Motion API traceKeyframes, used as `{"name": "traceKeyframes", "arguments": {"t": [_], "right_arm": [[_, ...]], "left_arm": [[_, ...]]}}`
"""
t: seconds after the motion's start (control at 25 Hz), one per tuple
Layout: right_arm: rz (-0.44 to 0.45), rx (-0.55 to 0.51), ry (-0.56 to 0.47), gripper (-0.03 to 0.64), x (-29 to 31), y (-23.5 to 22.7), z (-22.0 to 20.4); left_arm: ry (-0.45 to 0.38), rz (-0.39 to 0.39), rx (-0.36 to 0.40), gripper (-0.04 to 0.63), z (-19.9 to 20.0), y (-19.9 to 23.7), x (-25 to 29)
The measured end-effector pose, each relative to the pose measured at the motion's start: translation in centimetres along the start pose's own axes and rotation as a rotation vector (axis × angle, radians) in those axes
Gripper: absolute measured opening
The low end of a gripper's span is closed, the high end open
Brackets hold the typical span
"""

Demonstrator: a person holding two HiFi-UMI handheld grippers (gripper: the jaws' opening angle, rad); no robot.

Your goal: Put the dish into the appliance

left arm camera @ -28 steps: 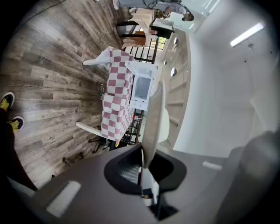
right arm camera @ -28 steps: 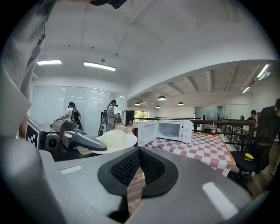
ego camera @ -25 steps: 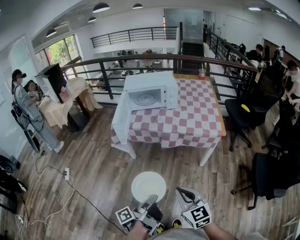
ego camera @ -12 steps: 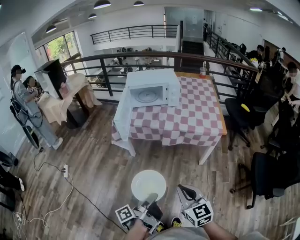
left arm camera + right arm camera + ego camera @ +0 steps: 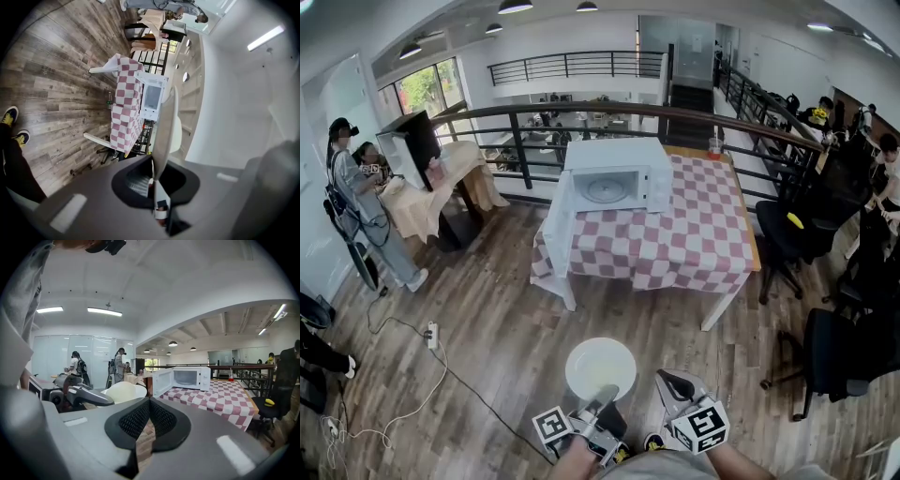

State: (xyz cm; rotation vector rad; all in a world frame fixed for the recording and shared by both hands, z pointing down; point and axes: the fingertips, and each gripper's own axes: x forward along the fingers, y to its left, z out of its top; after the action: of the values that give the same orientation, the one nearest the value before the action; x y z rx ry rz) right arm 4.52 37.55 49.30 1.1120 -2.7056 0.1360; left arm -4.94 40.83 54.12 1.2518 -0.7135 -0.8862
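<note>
Dish [image 5: 600, 366] clamped in left hand-held gripper [image 5: 602, 398] (microwave [image 5: 614, 155] stands open).

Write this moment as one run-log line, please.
left gripper: shut on plate rim | right gripper: shut, empty | microwave: door open, on table ahead | plate: not yet inside

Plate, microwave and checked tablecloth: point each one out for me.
plate [image 5: 600, 367], head view, middle of its face.
microwave [image 5: 617, 153], head view, its white top.
tablecloth [image 5: 703, 225], head view, bare checked patch.
</note>
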Motion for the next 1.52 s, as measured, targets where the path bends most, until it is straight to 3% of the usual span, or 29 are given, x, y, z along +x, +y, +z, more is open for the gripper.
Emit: {"name": "traceKeyframes", "arguments": {"t": [0.64, 1.08, 1.52], "right_arm": [[0.0, -0.008, 0.002, -0.002, 1.6, 1.5, -0.9], [-0.023, -0.021, -0.009, -0.002, 5.0, -1.9, -0.7], [-0.032, -0.005, -0.012, -0.002, 11.0, -7.9, 0.5]], "left_arm": [[-0.003, -0.002, 0.0, 0.021, 2.4, 0.4, -1.0], [0.02, -0.009, 0.018, 0.021, 4.7, 0.3, 3.2], [0.047, -0.019, 0.017, 0.023, 8.2, -0.7, 10.7]]}}
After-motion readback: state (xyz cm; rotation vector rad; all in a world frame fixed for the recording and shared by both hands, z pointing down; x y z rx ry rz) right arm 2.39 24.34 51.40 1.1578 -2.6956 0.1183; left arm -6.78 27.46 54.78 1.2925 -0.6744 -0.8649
